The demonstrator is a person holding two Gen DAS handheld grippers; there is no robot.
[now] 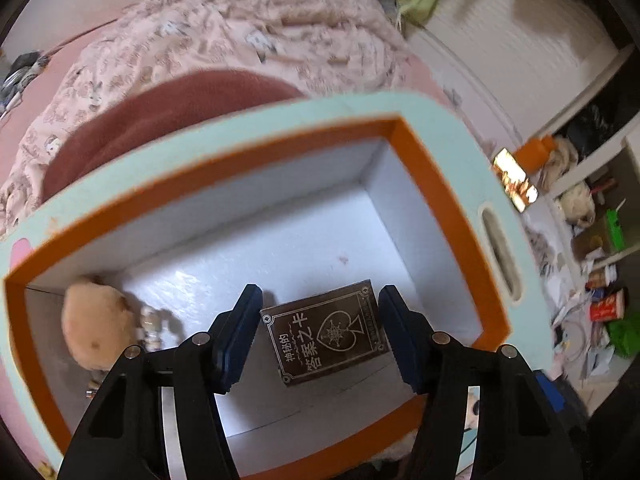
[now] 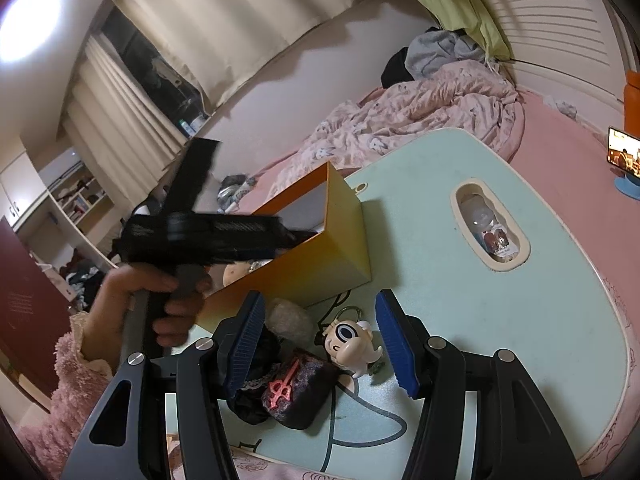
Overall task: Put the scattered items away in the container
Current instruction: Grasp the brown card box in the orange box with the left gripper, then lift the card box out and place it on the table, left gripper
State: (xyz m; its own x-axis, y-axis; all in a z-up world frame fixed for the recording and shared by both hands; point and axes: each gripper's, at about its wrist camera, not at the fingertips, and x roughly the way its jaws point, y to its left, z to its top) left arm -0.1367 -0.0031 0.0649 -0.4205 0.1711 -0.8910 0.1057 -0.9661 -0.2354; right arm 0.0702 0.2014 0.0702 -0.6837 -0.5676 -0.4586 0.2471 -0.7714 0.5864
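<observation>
An orange box [image 1: 436,184] with a white inside stands on a pale green lap table [image 2: 500,320]. In it lie a dark card deck [image 1: 326,336] and a beige plush toy [image 1: 96,324] at the left. My left gripper [image 1: 318,334] is open above the box, over the deck, holding nothing. In the right wrist view my right gripper [image 2: 318,340] is open, low over the table. Between its fingers lie a white cartoon keychain figure [image 2: 350,342], a dark pouch with a pink trident charm [image 2: 294,390] and a clear bubble-wrap lump [image 2: 290,316]. The box [image 2: 320,252] stands just beyond.
The lap table rests on a pink bed with a crumpled pink blanket [image 2: 420,116]. The table has a handle slot [image 2: 490,224]. A phone on a blue stand [image 2: 624,160] sits at the right. The person's hand holds the left gripper's body [image 2: 200,236] over the box.
</observation>
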